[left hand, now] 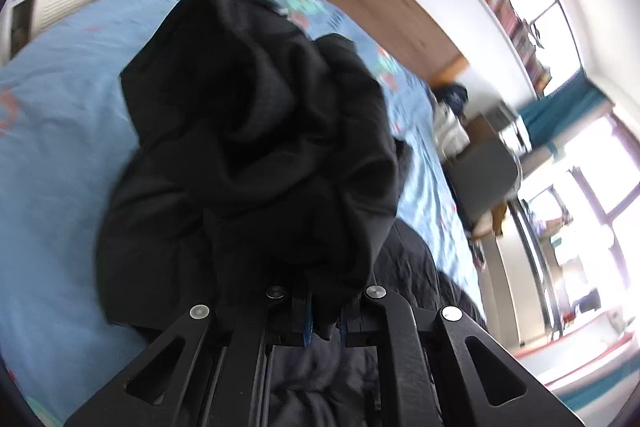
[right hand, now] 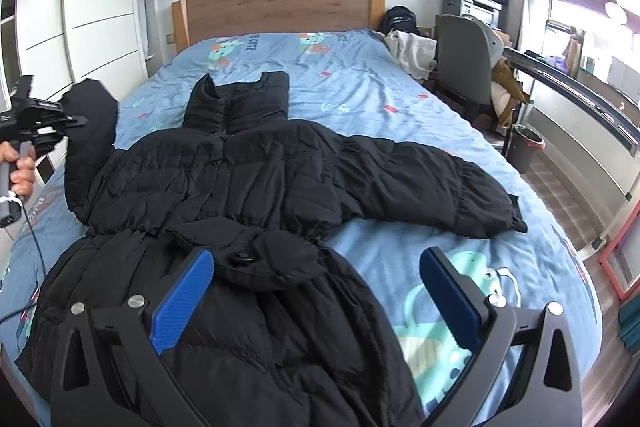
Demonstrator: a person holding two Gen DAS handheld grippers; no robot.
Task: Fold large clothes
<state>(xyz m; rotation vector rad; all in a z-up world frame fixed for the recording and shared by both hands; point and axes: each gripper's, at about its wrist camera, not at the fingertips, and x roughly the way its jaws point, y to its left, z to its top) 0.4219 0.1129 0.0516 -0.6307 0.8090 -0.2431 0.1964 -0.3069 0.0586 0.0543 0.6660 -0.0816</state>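
Blue pads (right hand: 182,301) of the right gripper (right hand: 316,301) stand wide apart nearest the lens, with nothing between them. They hang over the near end of the bed (right hand: 400,99), above the skirt of a black puffer coat (right hand: 248,187) and the bare blue sheet just beside it — a waiting pose, I judge, ready to take the hem or the near sleeve.

At the bed's left edge a hand (right hand: 18,167) holds the left gripper (right hand: 68,121), whose tongs are clamped together on the cuff of the coat's left sleeve (right hand: 88,131). That sleeve rises clear of the sheet and bunches — in the left wrist view the same gripper (left hand: 322,311) shows dark cloth (left hand: 256,147) pinched in its closed tips and filling most of the frame. Held so, the sleeve looks ready to be carried across the body for a first fold.

Centred on the bed, the coat lies front up and spread flat. Its long axis runs from the near end toward the wooden headboard (right hand: 276,7), hood (right hand: 240,103) pointing at the headboard and hem toward the camera.

Rightward, the other sleeve (right hand: 432,183) lies flat on the sheet, angled out toward the bed's right edge, untouched.
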